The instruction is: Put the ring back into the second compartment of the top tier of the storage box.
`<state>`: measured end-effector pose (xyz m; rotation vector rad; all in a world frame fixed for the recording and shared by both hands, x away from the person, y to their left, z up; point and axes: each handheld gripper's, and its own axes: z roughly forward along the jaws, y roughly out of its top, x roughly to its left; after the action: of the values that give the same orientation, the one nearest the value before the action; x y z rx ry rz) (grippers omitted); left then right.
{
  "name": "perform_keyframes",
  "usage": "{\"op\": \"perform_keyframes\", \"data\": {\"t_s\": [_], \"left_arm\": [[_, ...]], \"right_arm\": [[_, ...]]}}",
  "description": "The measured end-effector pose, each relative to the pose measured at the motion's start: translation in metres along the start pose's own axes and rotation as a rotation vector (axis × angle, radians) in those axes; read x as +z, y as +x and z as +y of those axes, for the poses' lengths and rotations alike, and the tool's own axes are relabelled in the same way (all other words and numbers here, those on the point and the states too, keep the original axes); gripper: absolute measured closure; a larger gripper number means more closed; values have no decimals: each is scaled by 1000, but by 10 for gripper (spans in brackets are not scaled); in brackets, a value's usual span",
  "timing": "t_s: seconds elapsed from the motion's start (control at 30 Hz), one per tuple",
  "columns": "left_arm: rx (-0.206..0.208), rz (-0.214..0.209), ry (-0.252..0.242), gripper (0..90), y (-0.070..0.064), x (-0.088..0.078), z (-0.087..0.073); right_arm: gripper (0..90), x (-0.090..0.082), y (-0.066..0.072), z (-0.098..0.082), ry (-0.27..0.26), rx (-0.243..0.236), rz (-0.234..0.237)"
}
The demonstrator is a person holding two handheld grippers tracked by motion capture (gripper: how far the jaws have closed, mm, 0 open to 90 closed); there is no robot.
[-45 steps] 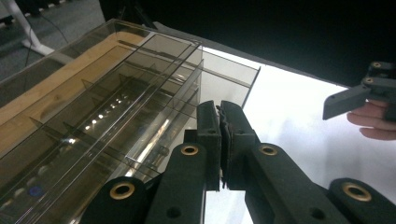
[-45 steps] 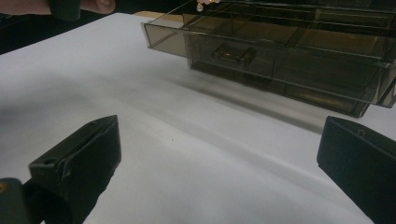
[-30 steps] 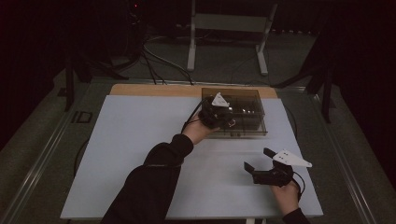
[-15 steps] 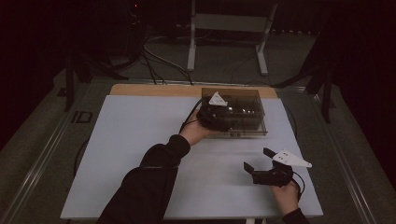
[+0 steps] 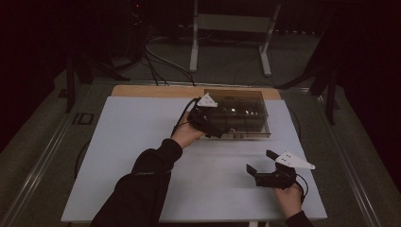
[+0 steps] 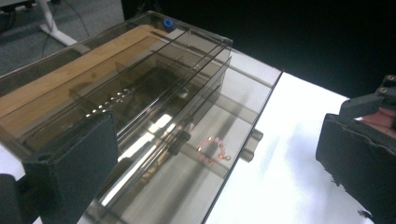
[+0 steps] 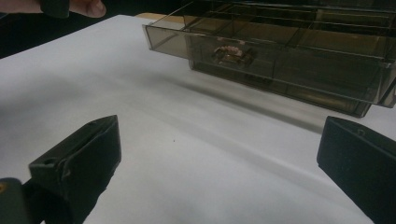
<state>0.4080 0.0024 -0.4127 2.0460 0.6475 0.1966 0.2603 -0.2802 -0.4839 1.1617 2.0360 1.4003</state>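
Smoked clear drawer box [image 5: 243,113] sits at far centre of the white desk [image 5: 127,156], its drawer [image 7: 261,44] pulled partly out; a small pink bracelet [image 6: 214,149] lies inside. Left tool [image 5: 218,128] at the box's near-left corner, jaws just opened wide, nothing between them. Right tool [image 5: 261,164] released, well apart near the desk's front edge.
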Motion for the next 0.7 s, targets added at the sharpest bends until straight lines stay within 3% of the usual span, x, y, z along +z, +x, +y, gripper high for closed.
{"op": "perform_keyframes", "data": {"t_s": [0.03,0.2,0.27,0.4,0.57,0.7], "left_arm": [[9,15,17,0,1,-2,-4],[26,45,14,0,1,-10,-11],[11,46,9,0,4,-14,-15],[0,86,9,0,10,-25,-25],[-5,95,-15,0,10,-35,-33],[-12,87,-3,0,9,-45,-40]], "right_arm": [[1,0,0,0,-1,0,0],[1,0,1,0,0,-1,3],[1,1,1,0,3,2,4],[1,1,2,1,-3,5,7],[1,1,2,1,-3,1,4],[1,1,3,1,-6,-7,1]]}}
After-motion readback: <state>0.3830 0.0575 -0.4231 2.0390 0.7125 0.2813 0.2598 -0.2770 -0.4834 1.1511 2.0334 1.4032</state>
